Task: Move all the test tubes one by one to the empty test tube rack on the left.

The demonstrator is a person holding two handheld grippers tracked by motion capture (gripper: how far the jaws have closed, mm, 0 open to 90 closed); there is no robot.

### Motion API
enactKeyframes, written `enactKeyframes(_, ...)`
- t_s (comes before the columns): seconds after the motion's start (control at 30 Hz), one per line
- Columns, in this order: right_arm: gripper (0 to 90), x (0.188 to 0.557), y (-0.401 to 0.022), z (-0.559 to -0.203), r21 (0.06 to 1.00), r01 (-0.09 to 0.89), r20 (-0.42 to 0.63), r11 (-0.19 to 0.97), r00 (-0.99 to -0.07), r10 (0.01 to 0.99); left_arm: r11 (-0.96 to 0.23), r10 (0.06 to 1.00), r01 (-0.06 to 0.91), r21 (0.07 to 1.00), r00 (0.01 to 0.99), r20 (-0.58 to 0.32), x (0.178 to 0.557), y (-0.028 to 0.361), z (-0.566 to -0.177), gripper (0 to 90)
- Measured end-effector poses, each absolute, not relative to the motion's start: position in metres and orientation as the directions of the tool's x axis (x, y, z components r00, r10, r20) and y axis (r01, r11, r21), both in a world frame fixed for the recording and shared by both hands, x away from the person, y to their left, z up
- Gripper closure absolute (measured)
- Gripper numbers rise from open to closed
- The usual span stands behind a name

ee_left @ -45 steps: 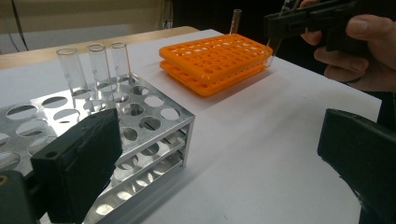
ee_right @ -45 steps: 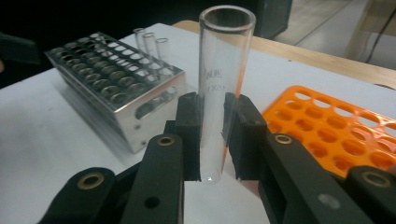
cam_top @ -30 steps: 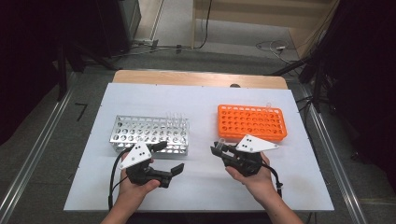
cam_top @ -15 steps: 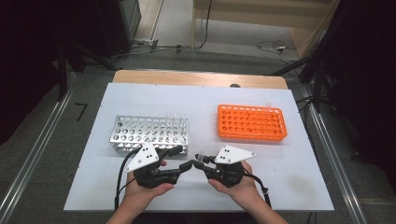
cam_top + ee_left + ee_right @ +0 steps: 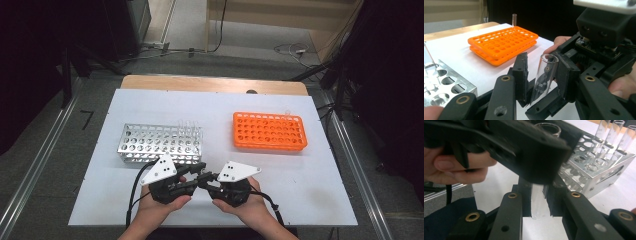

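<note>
Glass tube (image 5: 545, 75), printed with a partly readable "x100", stands between both grippers above the worktop (image 5: 150, 105). Right hand-held gripper (image 5: 537, 195) clamps its lower end; left hand-held gripper (image 5: 541, 75), jaws just closing, brackets it, contact unclear. Racks: steel (image 5: 160, 145), orange (image 5: 270, 131).

Both grippers are black, blocky tools, each topped by a pale grey three-cornered plate with small dark holes. The left gripper (image 5: 192, 176) trails a black cable that loops back behind it; the right gripper (image 5: 206, 181) has a black cable running off behind its body. Seen from just behind the claws, each jaw arm is flat black with brass-ringed pivot holes and ends in a thick, rectangular black pad (image 5: 522, 75). The right gripper's housing shows two round recesses. Both hands and forearms are bare
</note>
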State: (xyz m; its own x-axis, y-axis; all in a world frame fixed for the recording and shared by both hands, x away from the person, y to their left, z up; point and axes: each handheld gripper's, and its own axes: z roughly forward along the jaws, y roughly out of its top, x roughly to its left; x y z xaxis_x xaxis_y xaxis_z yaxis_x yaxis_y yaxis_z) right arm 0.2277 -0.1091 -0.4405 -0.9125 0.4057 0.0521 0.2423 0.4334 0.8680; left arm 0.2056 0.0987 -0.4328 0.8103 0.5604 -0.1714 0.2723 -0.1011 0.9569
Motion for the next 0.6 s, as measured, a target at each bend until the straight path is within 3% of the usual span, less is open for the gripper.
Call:
enactKeyframes(0.3,73.8,0.2285,-0.1069,-0.4397,0.862,0.268,0.075,0.43,-0.907,0.414,-0.121,0.568,0.278,0.953,0.806,-0.163,0.206,0.0964,-0.4339,73.5)
enactKeyframes(0.6,73.4,0.2283,-0.1076,-0.4395,0.864,0.266,0.077,0.428,-0.909,0.41,-0.122,0.572,0.268,0.956,0.806,-0.153,0.2059,0.0973,-0.4335,75.8)
